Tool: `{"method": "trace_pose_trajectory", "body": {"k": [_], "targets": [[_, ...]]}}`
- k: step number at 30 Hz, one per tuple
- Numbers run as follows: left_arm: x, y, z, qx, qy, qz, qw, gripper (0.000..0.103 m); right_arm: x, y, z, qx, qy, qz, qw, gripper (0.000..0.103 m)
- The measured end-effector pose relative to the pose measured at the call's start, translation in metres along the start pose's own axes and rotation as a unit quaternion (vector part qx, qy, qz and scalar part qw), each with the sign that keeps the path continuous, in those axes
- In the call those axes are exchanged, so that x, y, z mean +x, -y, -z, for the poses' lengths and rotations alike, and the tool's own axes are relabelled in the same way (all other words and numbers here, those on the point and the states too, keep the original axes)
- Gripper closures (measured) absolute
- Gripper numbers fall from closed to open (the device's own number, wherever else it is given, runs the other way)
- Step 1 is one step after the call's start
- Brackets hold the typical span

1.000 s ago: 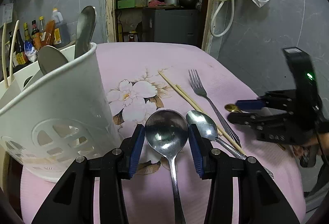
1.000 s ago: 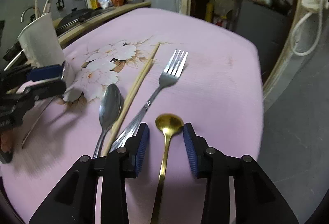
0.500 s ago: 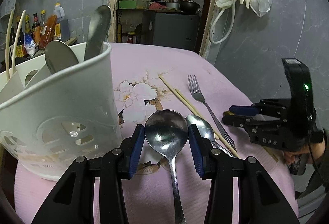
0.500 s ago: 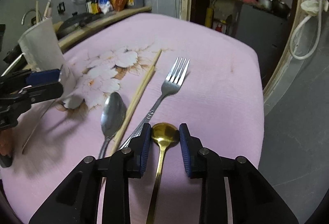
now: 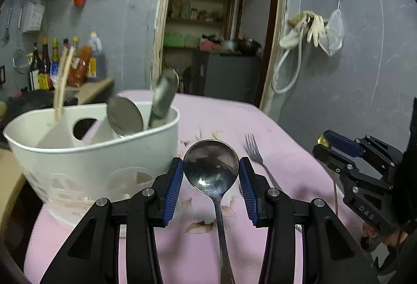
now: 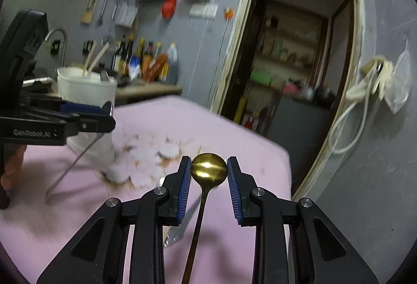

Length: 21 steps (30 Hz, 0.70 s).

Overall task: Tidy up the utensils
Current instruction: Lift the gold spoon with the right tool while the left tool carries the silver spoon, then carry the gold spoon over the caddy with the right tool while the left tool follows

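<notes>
Two tongs (image 5: 210, 174) (image 6: 208, 174), each level, spoon-laden.

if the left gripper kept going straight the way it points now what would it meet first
Probably the pink tablecloth just right of the white utensil holder; the left gripper holds a silver spoon. Depth is unclear.

my left gripper (image 6: 110, 112) reads "genrobot.ai" along its side; my right gripper (image 5: 322, 143) carries the letters "das".
</notes>
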<state>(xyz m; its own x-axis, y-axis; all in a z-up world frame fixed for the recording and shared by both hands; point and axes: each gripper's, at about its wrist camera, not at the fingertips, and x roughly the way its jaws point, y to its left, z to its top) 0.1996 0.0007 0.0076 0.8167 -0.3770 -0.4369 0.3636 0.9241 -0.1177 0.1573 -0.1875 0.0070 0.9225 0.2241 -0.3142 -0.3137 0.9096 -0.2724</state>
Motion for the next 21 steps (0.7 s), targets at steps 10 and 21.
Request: {"method": "trace_pose_trajectory", "body": {"k": [10, 21], "targets": [[-0.024, 0.002, 0.004, 0.006, 0.062, -0.023, 0.9978, 0.065, -0.019, -0.016, -0.014, -0.008, 0.082, 0.019, 0.996, 0.078], [-0.037, -0.005, -0.001, -0.009, 0.085, -0.022, 0.9961, 0.065, -0.029, -0.016, -0.029, -0.002, 0.123, 0.028, 0.992, 0.078]]}}
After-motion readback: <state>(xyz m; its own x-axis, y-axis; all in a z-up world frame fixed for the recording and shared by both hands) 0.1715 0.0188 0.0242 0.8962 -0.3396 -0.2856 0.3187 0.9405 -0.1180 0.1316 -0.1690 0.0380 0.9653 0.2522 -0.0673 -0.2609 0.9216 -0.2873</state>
